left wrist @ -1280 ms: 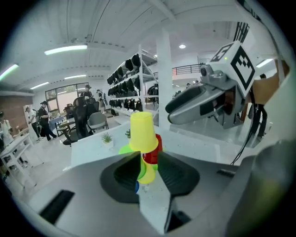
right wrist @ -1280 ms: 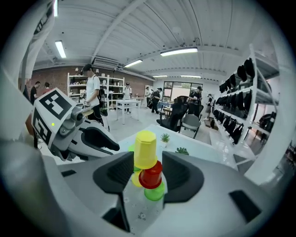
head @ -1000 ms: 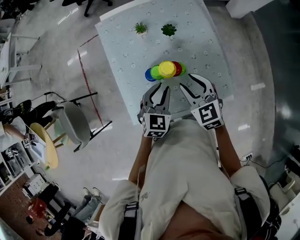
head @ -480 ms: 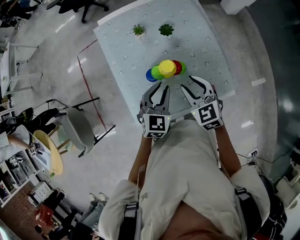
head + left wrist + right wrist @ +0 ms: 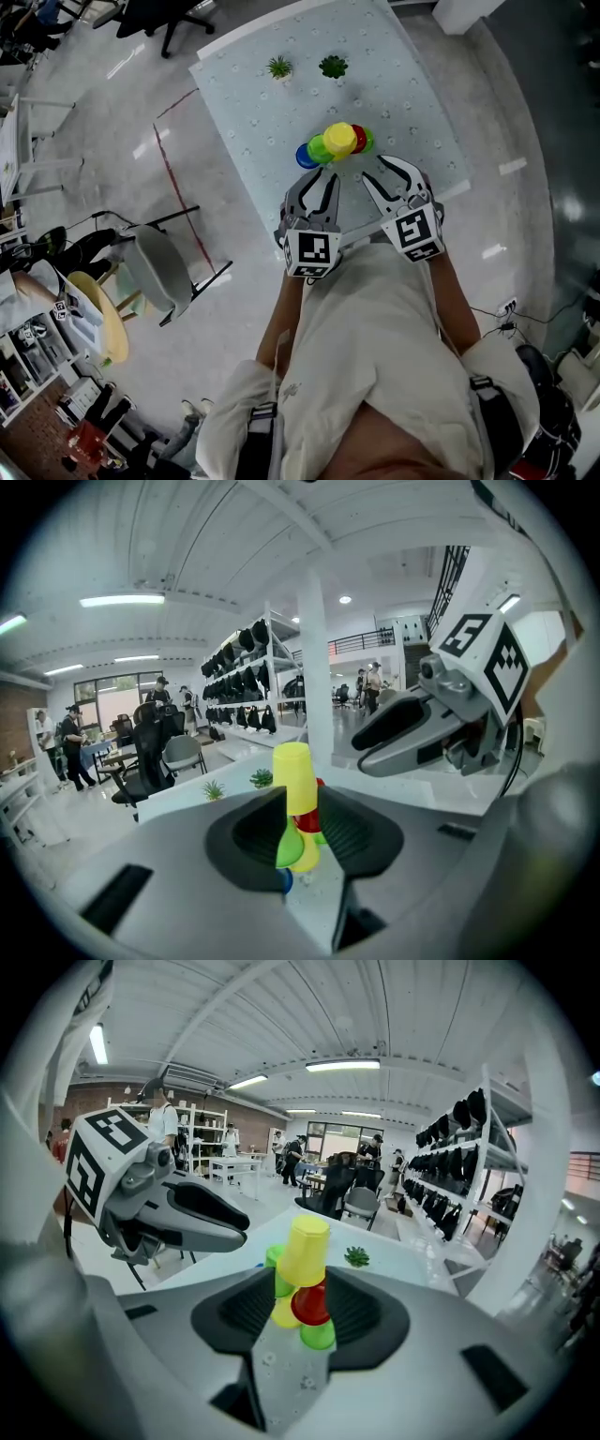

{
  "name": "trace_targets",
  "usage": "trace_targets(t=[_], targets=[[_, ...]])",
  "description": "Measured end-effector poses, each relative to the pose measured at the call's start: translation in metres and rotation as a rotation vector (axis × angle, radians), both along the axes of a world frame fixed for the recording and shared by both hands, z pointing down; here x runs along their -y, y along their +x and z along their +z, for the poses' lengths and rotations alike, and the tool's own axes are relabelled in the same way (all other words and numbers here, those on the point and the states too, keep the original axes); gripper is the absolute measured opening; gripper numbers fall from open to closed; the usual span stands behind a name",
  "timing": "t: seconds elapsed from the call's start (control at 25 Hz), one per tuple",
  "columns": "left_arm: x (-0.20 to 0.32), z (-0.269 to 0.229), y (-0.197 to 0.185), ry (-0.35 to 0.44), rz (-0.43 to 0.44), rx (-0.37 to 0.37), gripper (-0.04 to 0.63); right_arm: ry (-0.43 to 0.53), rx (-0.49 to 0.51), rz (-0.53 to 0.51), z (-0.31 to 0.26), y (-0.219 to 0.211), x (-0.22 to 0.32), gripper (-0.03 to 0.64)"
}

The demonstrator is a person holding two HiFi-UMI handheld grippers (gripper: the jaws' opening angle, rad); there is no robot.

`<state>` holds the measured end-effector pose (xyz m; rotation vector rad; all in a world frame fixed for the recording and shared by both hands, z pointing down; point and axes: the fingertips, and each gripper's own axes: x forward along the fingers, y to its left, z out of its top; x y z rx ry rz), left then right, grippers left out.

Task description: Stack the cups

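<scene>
A cluster of plastic cups stands on the pale table (image 5: 412,94). A blue cup (image 5: 305,156), a green cup (image 5: 321,150) and a red cup (image 5: 357,139) surround a yellow cup (image 5: 340,139) that sits upside down on top. My left gripper (image 5: 323,173) and right gripper (image 5: 375,167) hover side by side at the table's near edge, just short of the cups. Both are shut with nothing between the jaws. The left gripper view frames the yellow cup (image 5: 294,778) past its jaws. The right gripper view shows the yellow cup (image 5: 307,1251) above the red cup (image 5: 310,1305).
Two small potted plants (image 5: 279,67) (image 5: 333,67) stand at the table's far end. A grey chair (image 5: 155,258) and a red floor line (image 5: 178,178) lie to the left. Shelves, office chairs and people are in the background of the gripper views.
The head view has shifted slightly. Cups and both grippers keep their places.
</scene>
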<state>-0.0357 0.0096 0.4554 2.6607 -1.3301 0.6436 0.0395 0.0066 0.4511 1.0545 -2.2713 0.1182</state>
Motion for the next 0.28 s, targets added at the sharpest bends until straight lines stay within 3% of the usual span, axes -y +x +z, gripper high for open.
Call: trace_targets(t=[0.28], targets=[[0.0005,-0.0006,-0.008,0.005,0.021,-0.003,0.109,-0.002,-0.008,0.029,0.0005,-0.0056,-0.0044,0.161]])
